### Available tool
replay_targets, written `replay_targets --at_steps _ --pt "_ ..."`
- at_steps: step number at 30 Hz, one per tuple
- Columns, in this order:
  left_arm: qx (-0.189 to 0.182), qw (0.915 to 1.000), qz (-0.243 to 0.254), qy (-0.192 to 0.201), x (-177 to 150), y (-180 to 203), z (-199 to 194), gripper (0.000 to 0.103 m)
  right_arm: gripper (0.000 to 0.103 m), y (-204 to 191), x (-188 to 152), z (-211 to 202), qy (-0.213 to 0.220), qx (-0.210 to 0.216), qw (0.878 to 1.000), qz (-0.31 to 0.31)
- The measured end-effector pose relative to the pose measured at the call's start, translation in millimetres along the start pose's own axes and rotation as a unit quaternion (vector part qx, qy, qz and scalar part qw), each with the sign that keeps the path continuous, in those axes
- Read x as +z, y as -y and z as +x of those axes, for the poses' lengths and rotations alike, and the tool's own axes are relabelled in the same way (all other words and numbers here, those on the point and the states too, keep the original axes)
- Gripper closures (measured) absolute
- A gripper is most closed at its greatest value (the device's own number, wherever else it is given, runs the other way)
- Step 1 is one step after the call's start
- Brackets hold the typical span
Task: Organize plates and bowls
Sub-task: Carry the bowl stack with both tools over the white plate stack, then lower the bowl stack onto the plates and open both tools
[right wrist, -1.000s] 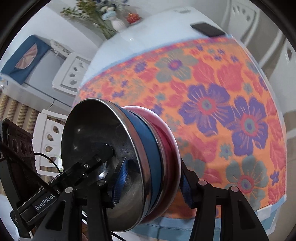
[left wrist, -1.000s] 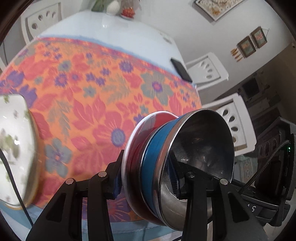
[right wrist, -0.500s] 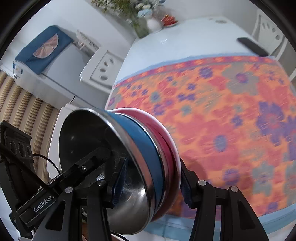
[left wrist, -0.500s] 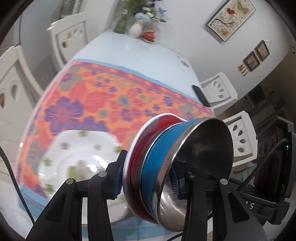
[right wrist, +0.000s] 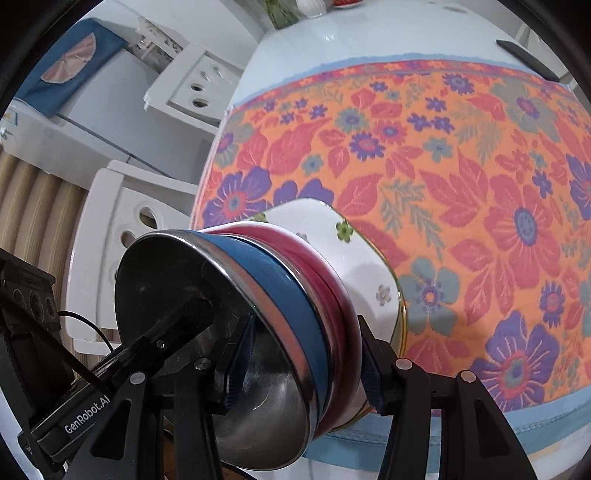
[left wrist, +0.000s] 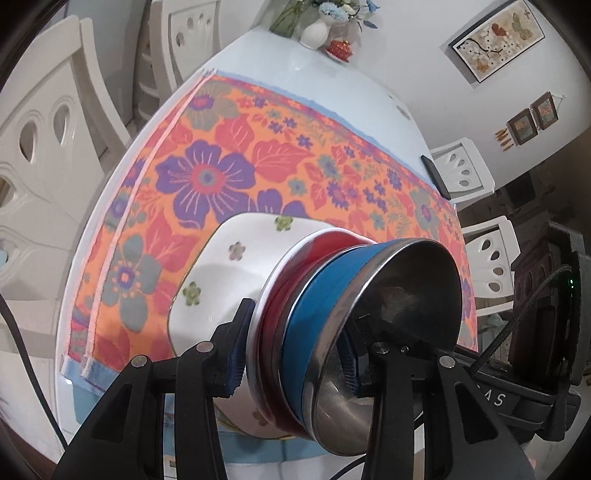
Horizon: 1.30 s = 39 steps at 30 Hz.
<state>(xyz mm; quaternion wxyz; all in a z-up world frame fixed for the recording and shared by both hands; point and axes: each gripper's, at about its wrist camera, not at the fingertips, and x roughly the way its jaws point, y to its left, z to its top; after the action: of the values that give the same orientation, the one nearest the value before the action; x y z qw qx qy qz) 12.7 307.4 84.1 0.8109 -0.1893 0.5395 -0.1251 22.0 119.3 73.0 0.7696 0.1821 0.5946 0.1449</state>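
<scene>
A nested stack hangs over the table's near left corner: a steel bowl (left wrist: 399, 295) inside a blue bowl (left wrist: 317, 295) inside a red bowl (left wrist: 288, 280) with a white rim. My left gripper (left wrist: 295, 354) is shut on one side of the stack's rims. From the opposite side my right gripper (right wrist: 304, 365) is shut on the same stack (right wrist: 280, 280). Each has one finger inside the steel bowl and one under the red bowl. Below and behind the stack lies a white square plate (left wrist: 229, 273) with small flowers, also in the right wrist view (right wrist: 351, 251). Whether the stack touches it is hidden.
An orange floral cloth (left wrist: 258, 147) covers the near part of the white table. A black phone (left wrist: 436, 177) lies near its right edge. A vase of flowers (left wrist: 316, 31) and a small red dish (left wrist: 340, 48) stand at the far end. White chairs (left wrist: 55, 129) surround the table.
Both grippers have carried the stack leftward across the cloth. The flowered plate, at the left edge of view a second ago, now lies right behind the stack. Neither grip has changed.
</scene>
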Motion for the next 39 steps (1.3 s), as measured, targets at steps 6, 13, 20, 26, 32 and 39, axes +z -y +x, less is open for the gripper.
replay_targets --at_steps 6,13,20,26,32,39 --pt "-0.005 0.9999 0.002 -0.016 1.1 -9.6 7.3 0.065 0.052 0.0 2.5 6.2 -0.004 -0.012 1.0 0.007" --pt "-0.006 0.9999 0.013 -0.006 6.4 -11.3 0.6 0.065 0.052 4.2 8.3 1.6 0.004 -0.004 1.0 0.022" --pt "0.008 0.999 0.028 0.035 21.8 -12.1 -34.1 0.063 0.052 -12.8 9.6 -38.0 0.057 -0.02 0.998 -0.012" --pt "-0.006 0.9965 0.052 0.065 22.3 8.1 -62.9 0.063 0.052 -40.2 1.2 -72.7 0.098 -0.037 0.993 -0.058" --pt "0.008 0.9887 0.093 0.117 21.9 39.4 -102.9 0.056 0.052 -69.7 -11.2 -108.0 0.144 -0.051 0.984 -0.095" --pt "0.069 0.9802 0.09 0.163 15.3 44.9 -140.3 0.04 0.05 -69.1 -28.0 -119.0 0.131 -0.061 0.989 -0.035"
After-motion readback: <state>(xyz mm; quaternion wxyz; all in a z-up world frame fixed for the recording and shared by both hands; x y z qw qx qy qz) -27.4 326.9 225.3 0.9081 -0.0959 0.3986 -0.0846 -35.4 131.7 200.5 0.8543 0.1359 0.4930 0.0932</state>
